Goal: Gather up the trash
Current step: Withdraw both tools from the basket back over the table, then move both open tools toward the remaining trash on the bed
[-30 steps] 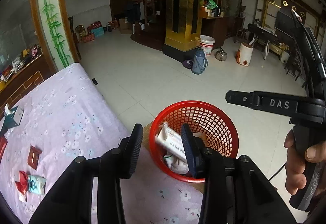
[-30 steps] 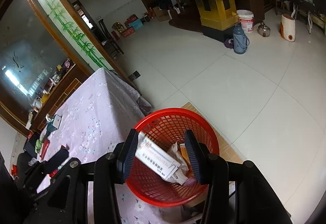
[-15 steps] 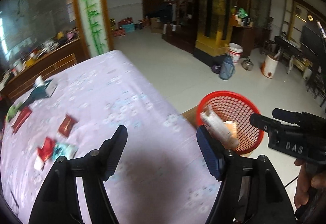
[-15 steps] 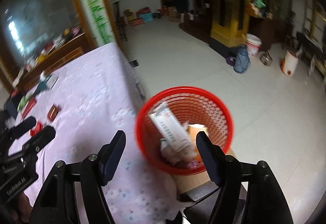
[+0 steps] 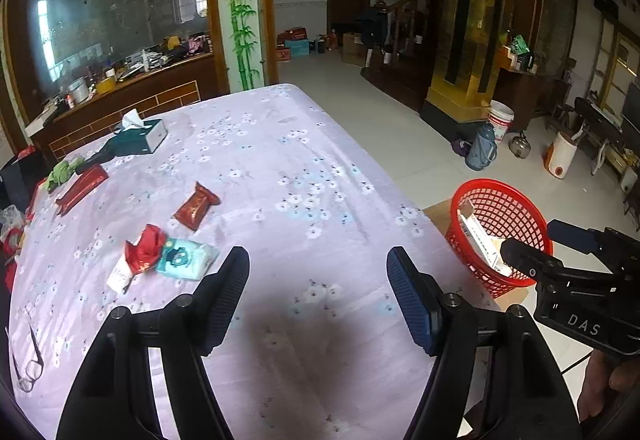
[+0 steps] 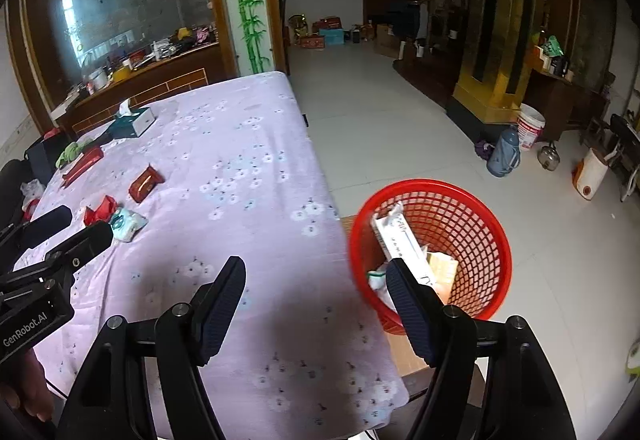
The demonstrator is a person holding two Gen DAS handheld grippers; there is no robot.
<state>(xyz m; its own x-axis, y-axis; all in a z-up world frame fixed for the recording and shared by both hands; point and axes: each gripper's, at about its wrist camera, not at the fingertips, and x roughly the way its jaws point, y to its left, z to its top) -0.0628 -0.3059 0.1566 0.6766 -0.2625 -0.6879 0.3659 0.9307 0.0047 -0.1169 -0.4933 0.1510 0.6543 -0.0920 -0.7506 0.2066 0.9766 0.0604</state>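
Note:
A red mesh basket (image 5: 505, 211) (image 6: 472, 224) stands beside the table's right edge, holding a white box (image 6: 400, 240) and other scraps. On the lilac flowered tablecloth (image 5: 280, 175) lie a dark red wrapper (image 5: 196, 205) (image 6: 146, 181), a crumpled red wrapper (image 5: 144, 250) (image 6: 100, 209) and a light blue tissue pack (image 5: 186, 259) (image 6: 127, 222). My left gripper (image 5: 318, 296) hovers open and empty over the cloth. My right gripper (image 6: 316, 298) is open and empty too, straddling the table edge near the basket.
A tissue box (image 5: 144, 133), a long red packet (image 5: 82, 185) and a green cloth (image 5: 64, 171) lie at the table's far left; glasses (image 5: 30, 364) lie at the near left. The tiled floor (image 6: 400, 127) holds a blue flask (image 6: 505, 157), bucket and kettle.
Both grippers have swung left, away from over the basket and toward the table. Their jaws went from narrow to wide open. The table's wrappers have come into full view.

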